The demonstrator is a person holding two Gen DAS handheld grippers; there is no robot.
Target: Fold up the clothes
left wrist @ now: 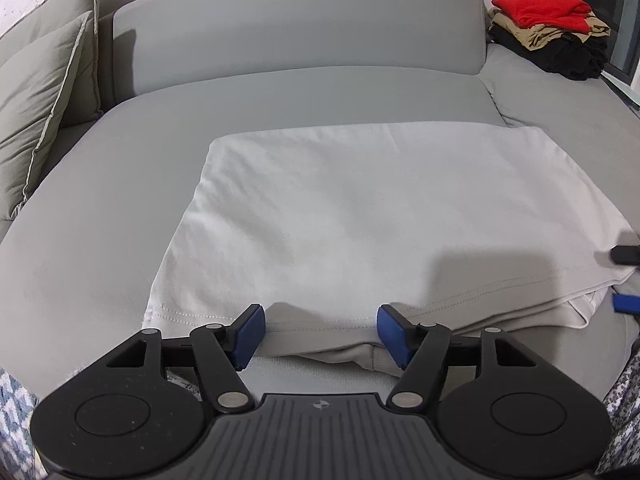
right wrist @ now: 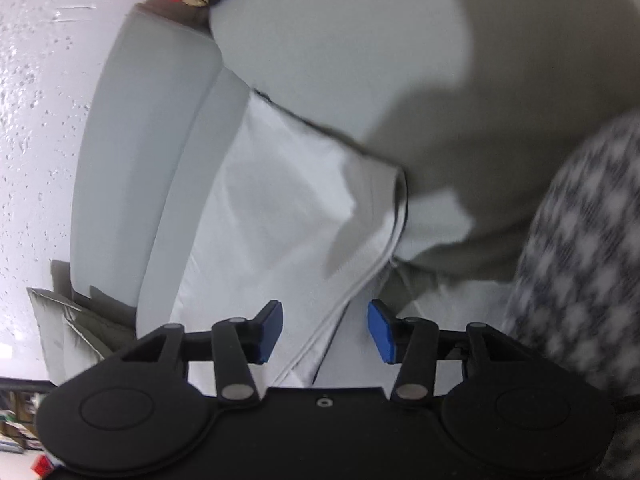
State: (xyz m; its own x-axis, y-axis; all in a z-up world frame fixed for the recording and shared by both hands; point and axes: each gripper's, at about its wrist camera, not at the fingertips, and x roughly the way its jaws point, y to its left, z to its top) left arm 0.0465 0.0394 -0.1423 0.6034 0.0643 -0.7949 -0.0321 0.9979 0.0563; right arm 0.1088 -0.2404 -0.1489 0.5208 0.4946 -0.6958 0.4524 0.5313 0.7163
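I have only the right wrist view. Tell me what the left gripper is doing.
Observer: The left gripper is open, with the near hem of the white garment between its pads and not pinched.
Operator: Report what lies left of the garment.
Observer: Two grey-green cushions lean at the sofa's left end.
Operator: Describe the whole clothes pile.
Observer: The stack of clothes has red on top, tan under it and black at the bottom.
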